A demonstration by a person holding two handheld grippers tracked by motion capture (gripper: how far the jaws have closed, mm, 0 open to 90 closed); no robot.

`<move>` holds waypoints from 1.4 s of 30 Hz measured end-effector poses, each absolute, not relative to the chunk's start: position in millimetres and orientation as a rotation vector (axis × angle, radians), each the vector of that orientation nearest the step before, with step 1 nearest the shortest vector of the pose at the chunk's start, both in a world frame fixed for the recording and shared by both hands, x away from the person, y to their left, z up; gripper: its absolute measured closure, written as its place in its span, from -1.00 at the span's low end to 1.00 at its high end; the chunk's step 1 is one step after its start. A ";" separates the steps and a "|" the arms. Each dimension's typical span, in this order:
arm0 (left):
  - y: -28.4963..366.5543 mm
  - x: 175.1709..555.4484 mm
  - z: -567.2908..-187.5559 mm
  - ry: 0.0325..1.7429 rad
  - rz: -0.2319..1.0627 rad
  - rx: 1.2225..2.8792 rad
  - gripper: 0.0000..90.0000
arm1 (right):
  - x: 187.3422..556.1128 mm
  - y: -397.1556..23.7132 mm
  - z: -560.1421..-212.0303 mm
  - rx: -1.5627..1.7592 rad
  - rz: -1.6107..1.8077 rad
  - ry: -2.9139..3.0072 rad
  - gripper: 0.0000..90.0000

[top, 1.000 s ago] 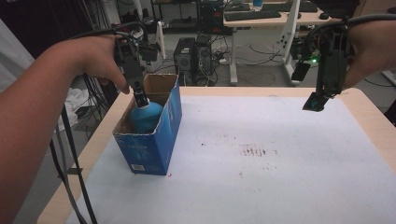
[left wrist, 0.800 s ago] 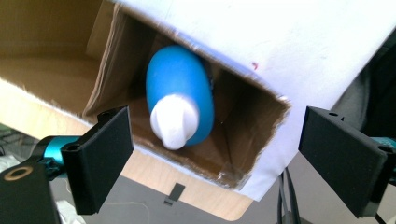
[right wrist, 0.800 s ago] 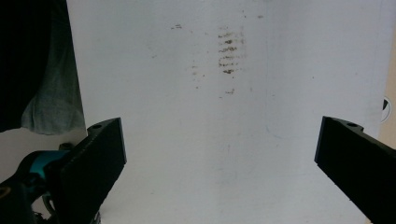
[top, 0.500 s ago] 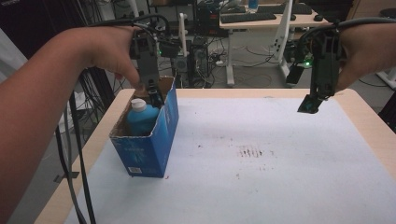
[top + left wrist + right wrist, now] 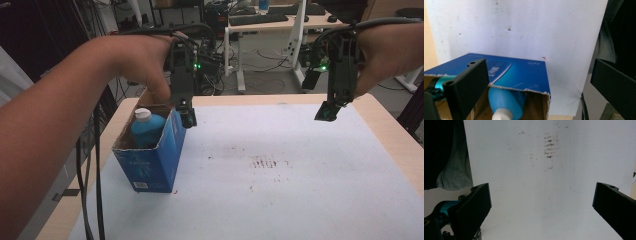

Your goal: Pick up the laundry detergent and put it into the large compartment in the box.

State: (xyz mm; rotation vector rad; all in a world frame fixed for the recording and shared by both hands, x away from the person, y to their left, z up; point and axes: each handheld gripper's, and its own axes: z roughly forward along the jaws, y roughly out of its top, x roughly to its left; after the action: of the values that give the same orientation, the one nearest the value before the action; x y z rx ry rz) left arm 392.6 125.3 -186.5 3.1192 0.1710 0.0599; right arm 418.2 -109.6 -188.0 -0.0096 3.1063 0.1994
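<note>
Now the blue bottle (image 5: 146, 131) has been let go inside the blue box (image 5: 150, 165); the left gripper (image 5: 186, 114), jaws just spread, is lifted clear, so placing looks done. The right gripper (image 5: 327, 111) hangs spread.

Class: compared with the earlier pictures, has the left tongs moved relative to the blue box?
Yes. The left tongs, once down inside the box over the bottle, now hangs open outside its right rim.
</note>
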 end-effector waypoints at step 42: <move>124.2 419.0 -220.1 0.208 0.052 3.094 -0.96 | 426.8 -101.8 -193.0 -0.011 0.183 3.120 -0.98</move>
State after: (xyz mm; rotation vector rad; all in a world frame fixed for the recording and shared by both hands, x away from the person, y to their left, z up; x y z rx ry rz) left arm 419.0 124.2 -220.1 3.0936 0.2084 0.0522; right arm 426.8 -101.8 -193.0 -0.0108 3.1205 0.1834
